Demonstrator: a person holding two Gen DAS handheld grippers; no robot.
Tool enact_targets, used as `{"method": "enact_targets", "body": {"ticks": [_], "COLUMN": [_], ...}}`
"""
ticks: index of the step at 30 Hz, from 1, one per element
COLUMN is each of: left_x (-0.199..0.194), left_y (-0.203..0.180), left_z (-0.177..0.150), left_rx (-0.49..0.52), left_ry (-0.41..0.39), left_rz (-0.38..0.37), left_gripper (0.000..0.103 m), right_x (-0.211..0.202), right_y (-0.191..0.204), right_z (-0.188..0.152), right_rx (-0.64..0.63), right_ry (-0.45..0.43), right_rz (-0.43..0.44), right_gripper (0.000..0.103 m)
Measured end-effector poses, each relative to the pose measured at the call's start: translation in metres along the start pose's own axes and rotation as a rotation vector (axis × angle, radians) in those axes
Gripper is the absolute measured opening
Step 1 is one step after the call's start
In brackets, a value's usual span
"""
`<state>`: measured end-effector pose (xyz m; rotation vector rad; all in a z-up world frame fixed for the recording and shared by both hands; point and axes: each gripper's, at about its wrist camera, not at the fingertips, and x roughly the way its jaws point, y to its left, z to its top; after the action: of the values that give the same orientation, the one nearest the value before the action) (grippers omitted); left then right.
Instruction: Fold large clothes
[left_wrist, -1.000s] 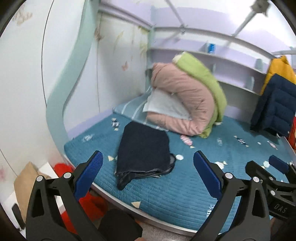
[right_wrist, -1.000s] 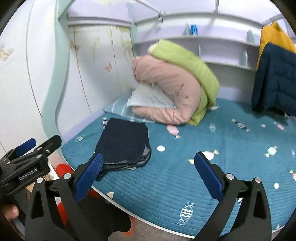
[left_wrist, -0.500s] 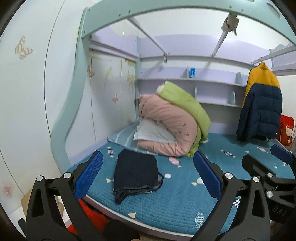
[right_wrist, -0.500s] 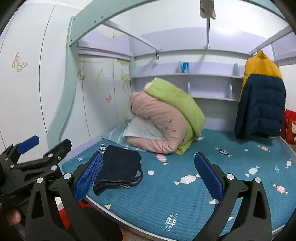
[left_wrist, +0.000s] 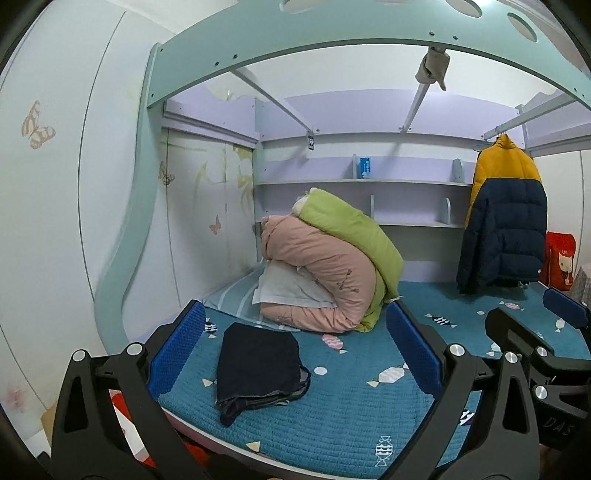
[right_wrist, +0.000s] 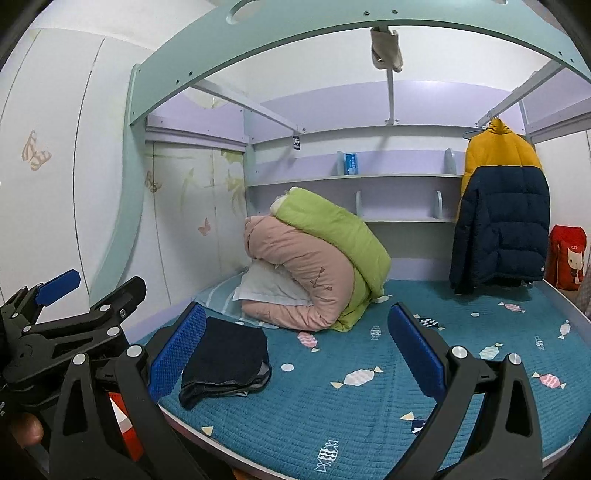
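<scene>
Bedside thumb (right_wrist: 22, 430): right view only

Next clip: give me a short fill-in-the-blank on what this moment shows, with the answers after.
1. The folded dark garment lies on the ____ bed cover.
2. Both the left gripper and the right gripper are ____.
3. The yellow and navy jacket ____ from a rail.
Answers: teal; open; hangs

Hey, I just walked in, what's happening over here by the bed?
A person holds a clamp tool in each hand, and neither touches anything: the left tool and the right tool hang open in front of the bed. A dark garment lies folded near the mattress's front edge. Behind it sits a rolled pink and green duvet.
</scene>
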<state>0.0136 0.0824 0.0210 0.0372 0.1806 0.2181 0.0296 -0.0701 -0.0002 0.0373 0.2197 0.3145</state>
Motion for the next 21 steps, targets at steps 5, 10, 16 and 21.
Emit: {"method": "enact_targets", "body": {"ticks": [5, 10, 16, 21], "left_x": [0.000, 0.000, 0.001, 0.002], "left_y": [-0.005, -0.008, -0.012, -0.013], "left_z": [0.002, 0.002, 0.001, 0.001], "left_rx": [0.008, 0.010, 0.012, 0.013], "left_ry": [-0.012, -0.017, -0.011, -0.007], "left_rz": [0.001, -0.004, -0.001, -0.001], "left_gripper": [0.098, 0.098, 0.098, 0.098], "right_x": [0.000, 0.000, 0.001, 0.002], "right_y": [-0.004, -0.006, -0.008, -0.009], "right_z": [0.000, 0.000, -0.001, -0.001], "right_rx": [0.009, 0.013, 0.017, 0.019], "right_ry": [-0.009, -0.017, -0.011, -0.007], "right_rz": [-0.008, -0.016, -0.020, -0.023], "right_gripper": [0.096, 0.096, 0.096, 0.096]}}
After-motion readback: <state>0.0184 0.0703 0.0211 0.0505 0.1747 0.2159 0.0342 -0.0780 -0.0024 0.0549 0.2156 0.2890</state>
